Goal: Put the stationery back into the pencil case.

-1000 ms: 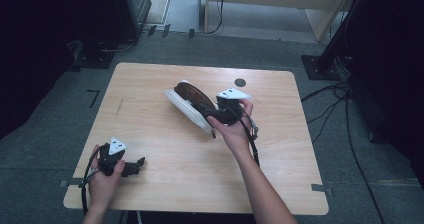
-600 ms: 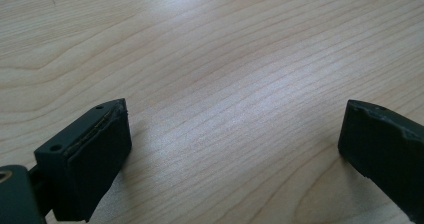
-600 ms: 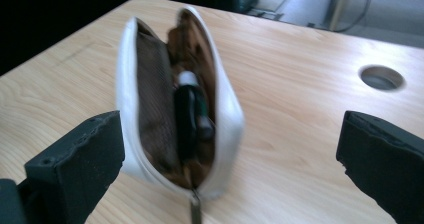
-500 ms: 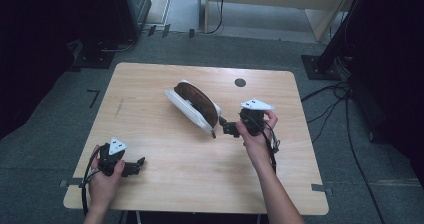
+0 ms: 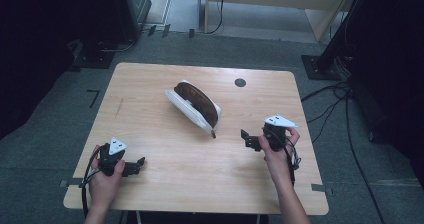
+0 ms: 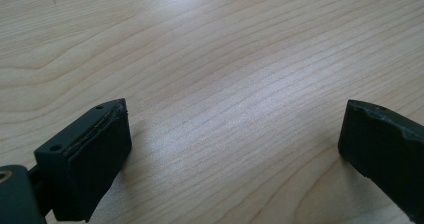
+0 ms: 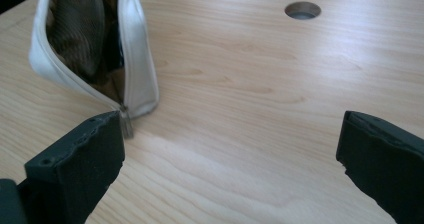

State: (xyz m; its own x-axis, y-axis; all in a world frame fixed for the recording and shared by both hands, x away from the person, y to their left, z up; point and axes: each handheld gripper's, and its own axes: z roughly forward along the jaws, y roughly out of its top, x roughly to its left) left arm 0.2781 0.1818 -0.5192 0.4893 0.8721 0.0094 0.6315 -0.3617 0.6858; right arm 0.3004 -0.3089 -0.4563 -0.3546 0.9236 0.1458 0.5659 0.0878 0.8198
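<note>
A white pouch (image 5: 194, 105) lay unzipped near the middle of the worktop (image 5: 165, 194). The right gripper (image 5: 248, 140) sat by the right edge, fingers spread wide and holding nothing. The left gripper (image 5: 136, 165) sat at the near left corner, fingers spread too.

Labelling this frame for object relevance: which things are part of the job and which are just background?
In play:
white pouch, unzipped, brown lining showing, mid-table
its zipper pull, at the near end
right gripper, open, beside the pouch
left gripper, open, over bare wood

Just there:
table and its cable hole
floor cables
dark stand base
</note>
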